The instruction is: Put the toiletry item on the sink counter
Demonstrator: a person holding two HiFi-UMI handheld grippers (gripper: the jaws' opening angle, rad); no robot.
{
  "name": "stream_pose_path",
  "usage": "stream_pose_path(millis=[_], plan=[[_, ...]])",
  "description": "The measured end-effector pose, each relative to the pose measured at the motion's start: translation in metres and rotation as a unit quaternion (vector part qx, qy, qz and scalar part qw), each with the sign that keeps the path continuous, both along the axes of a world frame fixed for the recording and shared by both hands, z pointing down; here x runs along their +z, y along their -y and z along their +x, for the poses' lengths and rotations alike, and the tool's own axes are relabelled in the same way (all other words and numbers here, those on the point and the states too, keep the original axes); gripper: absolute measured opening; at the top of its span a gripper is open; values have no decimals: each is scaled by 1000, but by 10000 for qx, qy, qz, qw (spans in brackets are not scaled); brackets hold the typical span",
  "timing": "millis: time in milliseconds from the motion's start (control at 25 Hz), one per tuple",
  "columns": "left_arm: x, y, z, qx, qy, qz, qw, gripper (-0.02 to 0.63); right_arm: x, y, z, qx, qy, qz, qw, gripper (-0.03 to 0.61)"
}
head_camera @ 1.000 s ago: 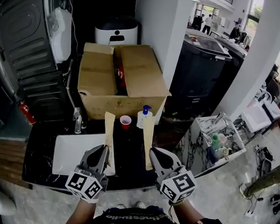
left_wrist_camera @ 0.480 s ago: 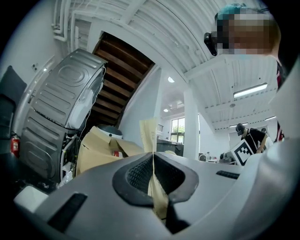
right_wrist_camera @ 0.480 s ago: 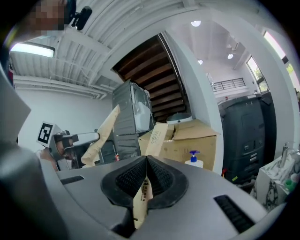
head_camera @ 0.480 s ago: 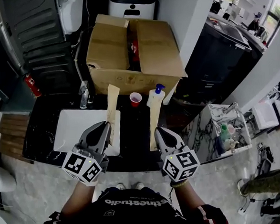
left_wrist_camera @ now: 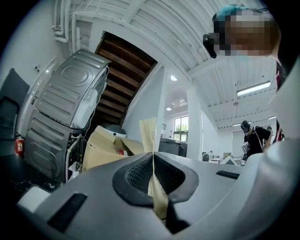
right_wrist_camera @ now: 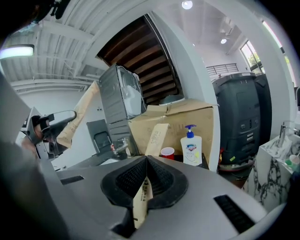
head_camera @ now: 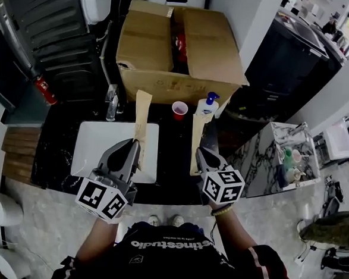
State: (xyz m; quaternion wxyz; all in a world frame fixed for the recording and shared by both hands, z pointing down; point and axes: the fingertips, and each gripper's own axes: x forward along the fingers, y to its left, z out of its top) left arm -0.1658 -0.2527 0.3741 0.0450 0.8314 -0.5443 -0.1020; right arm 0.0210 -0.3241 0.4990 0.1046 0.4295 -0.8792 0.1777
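Each gripper holds a long flat tan paper packet upright. My left gripper (head_camera: pixel 136 144) is shut on the left packet (head_camera: pixel 142 117), which stands over the right part of the white sink basin (head_camera: pixel 96 145). In the left gripper view the jaws (left_wrist_camera: pixel 153 158) pinch that packet (left_wrist_camera: pixel 149 133) near its lower end. My right gripper (head_camera: pixel 199 151) is shut on the right packet (head_camera: pixel 198 137) above the black counter (head_camera: pixel 174 166). The right gripper view shows its jaws (right_wrist_camera: pixel 146 161) closed on the packet (right_wrist_camera: pixel 156 138).
A faucet (head_camera: pixel 111 100) stands behind the basin. A red cup (head_camera: pixel 179 110) and a white pump soap bottle (head_camera: pixel 207 106) stand at the counter's back, against an open cardboard box (head_camera: pixel 187 47). A grey machine (head_camera: pixel 52 20) is at left, a marble-patterned shelf with bottles (head_camera: pixel 289 159) at right.
The head view has shifted, so the counter, sink and box sit lower and larger in frame. Both grippers stay shut on their packets, still above the sink and counter.
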Motion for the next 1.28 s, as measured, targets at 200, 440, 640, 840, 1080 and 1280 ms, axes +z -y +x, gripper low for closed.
stream_pose_path(millis=[200, 440, 640, 840, 1080, 1280], plan=[[1, 2, -3, -15, 7, -33, 10000, 18, 26, 10, -1, 59, -105, -270, 9996, 40], [2, 5, -6, -26, 18, -49, 10000, 18, 56, 23, -5, 74, -282, -542, 9981, 40], [5, 6, -11, -66, 28, -82, 9999, 18, 86, 33, -9, 77, -444, -833, 9955, 40], [9, 6, -19, -169, 21, -148, 9997, 18, 119, 42, -9, 81, -620, -1145, 9915, 40], [12, 5, -27, -271, 75, -181, 9994, 18, 148, 56, -9, 132, -728, -1406, 9873, 40], [15, 3, -34, -366, 106, -227, 9990, 18, 169, 64, -11, 140, -857, -1594, 9834, 40]])
